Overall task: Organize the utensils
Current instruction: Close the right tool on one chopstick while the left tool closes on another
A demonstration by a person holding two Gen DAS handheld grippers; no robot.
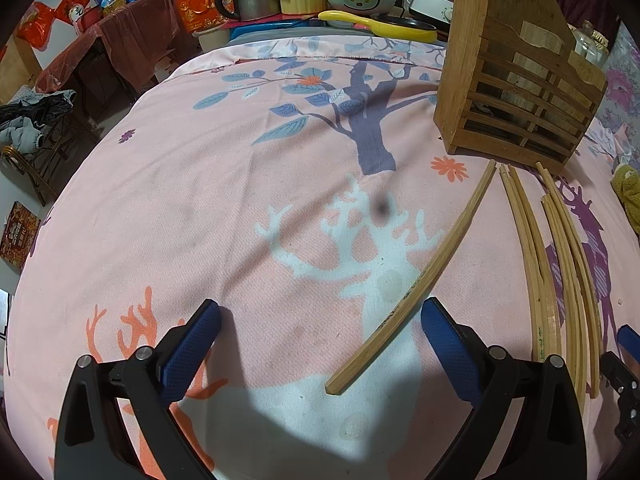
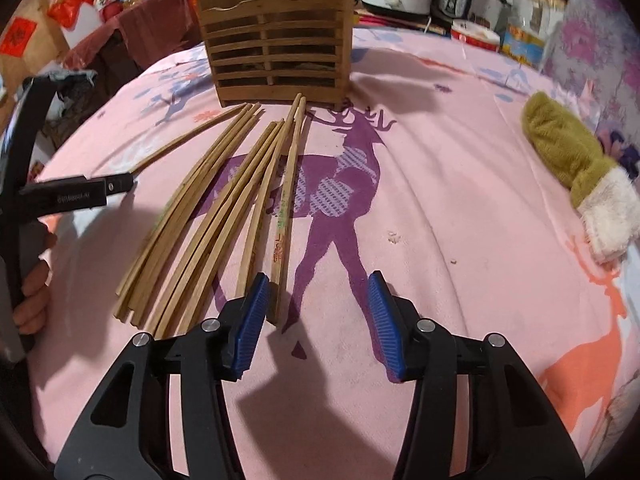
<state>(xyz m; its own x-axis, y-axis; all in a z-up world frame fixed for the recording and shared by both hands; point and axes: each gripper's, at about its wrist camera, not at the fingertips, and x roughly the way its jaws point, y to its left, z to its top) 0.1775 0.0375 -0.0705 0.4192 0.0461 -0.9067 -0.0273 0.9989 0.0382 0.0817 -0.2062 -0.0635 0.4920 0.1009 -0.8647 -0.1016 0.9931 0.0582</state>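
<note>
You are holding the right gripper half open and empty at the chopsticks' 6 o'clock ends, lining up a pick toward the wooden holder at 12 o'clock, while the left gripper is waiting wide open.

Ahead of the right gripper lie chopsticks of pale, matt bamboo-like wood, some printed near the thick end. Beyond them stands a slatted holder of darker, dull wood. The pink tablecloth under both claws is woven, matt fabric. Each claw has glossy black plastic arms, ribbed blue pads and shiny metal pins. Right of it lies a fuzzy plush glove.
</note>
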